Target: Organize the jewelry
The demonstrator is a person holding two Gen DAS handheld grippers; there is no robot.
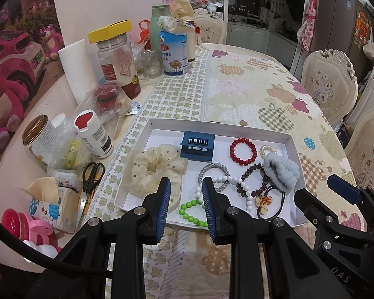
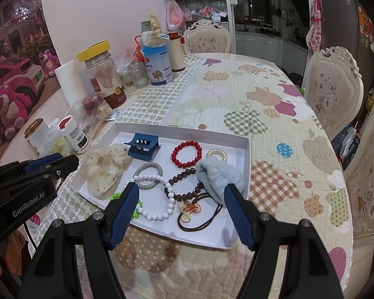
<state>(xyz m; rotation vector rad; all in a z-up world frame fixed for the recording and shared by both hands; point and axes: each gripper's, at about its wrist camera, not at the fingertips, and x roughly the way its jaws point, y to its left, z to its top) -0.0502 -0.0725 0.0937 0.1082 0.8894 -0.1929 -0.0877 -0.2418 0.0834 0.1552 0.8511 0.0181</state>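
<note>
Both tools hung empty above the near edge of the white tray (image 2: 246, 149); the left gripper (image 1: 186, 199) stood partly open over the green bead bracelet (image 1: 192, 211), the right gripper (image 2: 180, 208) spread wide over the white bead bracelet (image 2: 162, 199). The likeliest trouble was tangling, since the white and brown bead bracelets (image 2: 184, 184) overlapped, so lifting one could drag the other. The right view alone showed the whole bear-charm hair tie (image 2: 190, 210); the left alone showed scissors (image 1: 91, 179).
</note>
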